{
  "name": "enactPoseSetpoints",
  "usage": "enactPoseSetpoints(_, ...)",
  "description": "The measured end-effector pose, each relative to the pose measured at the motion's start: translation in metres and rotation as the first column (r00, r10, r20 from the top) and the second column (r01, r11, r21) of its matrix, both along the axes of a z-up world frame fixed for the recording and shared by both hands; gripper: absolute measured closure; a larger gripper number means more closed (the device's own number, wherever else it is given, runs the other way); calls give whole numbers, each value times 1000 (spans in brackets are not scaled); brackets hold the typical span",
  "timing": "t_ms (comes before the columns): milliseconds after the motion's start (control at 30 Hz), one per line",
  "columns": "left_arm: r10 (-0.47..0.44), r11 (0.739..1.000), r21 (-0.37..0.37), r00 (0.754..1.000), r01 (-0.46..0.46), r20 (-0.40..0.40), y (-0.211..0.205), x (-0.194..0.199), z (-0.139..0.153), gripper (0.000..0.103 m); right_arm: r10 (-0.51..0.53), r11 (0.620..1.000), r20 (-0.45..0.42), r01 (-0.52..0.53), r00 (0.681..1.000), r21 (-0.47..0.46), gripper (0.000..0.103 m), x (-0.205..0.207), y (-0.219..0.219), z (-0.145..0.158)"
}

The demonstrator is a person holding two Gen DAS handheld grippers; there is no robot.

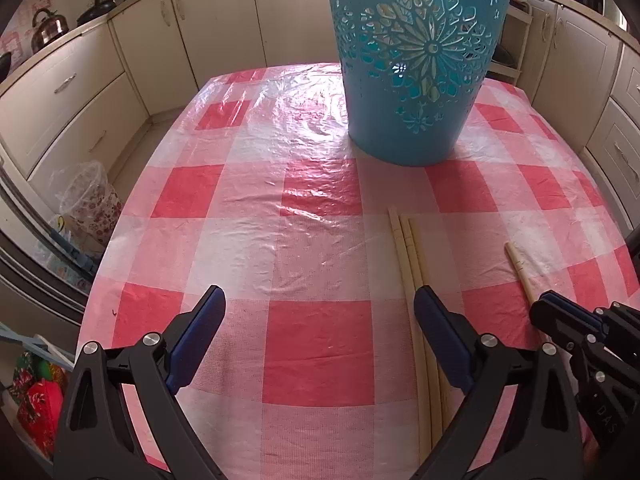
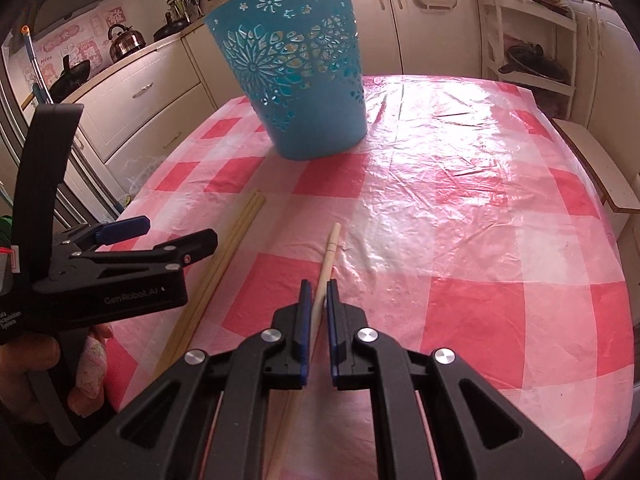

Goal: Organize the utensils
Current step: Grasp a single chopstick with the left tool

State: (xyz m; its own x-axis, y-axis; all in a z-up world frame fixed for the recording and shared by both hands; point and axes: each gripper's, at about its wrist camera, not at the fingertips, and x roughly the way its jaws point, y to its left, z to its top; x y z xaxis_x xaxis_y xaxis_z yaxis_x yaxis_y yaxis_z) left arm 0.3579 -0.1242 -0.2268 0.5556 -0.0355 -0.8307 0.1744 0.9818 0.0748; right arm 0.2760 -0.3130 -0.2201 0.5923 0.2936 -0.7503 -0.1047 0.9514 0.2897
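Right tongs (image 2: 316, 296), angled down at lower centre, clenched on a chopstick (image 2: 327, 256); left tongs (image 1: 320, 308) released, tilted over the tabletop (image 1: 248, 240).

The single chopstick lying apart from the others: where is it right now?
In the right wrist view, the single chopstick sits clamped in the right gripper, right of the chopstick bundle.

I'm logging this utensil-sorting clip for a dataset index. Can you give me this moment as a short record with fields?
surface: table with a pink checked cloth
container: blue basket, upright, at the far end
loose items: chopsticks, lying together on the cloth
held item: single chopstick, apart from the others
right gripper: shut on the single chopstick
left gripper: open, nothing between its fingers, beside the chopsticks
stage: no chopstick visibly in the basket yet
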Motion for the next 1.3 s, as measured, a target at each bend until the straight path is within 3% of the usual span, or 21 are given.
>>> enactPoseSetpoints(400,1,999,41,1000,0,-15,-10,7,-3,12,-2,999,2,2,1000,41,94,-3,-5,-2)
enactPoseSetpoints(467,0,999,38,1000,1,-7,-10,7,-3,16,-1,999,0,1,1000,43,94,-3,-6,-2)
enactPoseSetpoints(567,-32,999,-2,999,32,-1,-11,7,-1,38,-1,999,-4,2,1000,39,94,-2,-6,-1)
enactPoseSetpoints(733,-92,993,-73,996,92,-4,-17,9,0,93,-7,1000,-27,7,1000,-11,94,3,1,1)
enactPoseSetpoints(833,-103,987,-129,994,98,-35,-12,12,1,96,16,996,-34,-19,999,-91,95,10,10,4)
enactPoseSetpoints(967,-98,983,-163,989,80,-108,-4,20,2,96,25,992,-52,-31,998,-120,96,23,10,4)
enactPoseSetpoints(1167,-109,993,-61,989,103,-105,-19,23,0,95,46,992,-61,-53,997,-114,95,22,6,4)
enactPoseSetpoints(1300,-115,992,-58,990,110,-85,-22,20,2,98,35,994,-41,-39,999,-98,96,15,4,3)
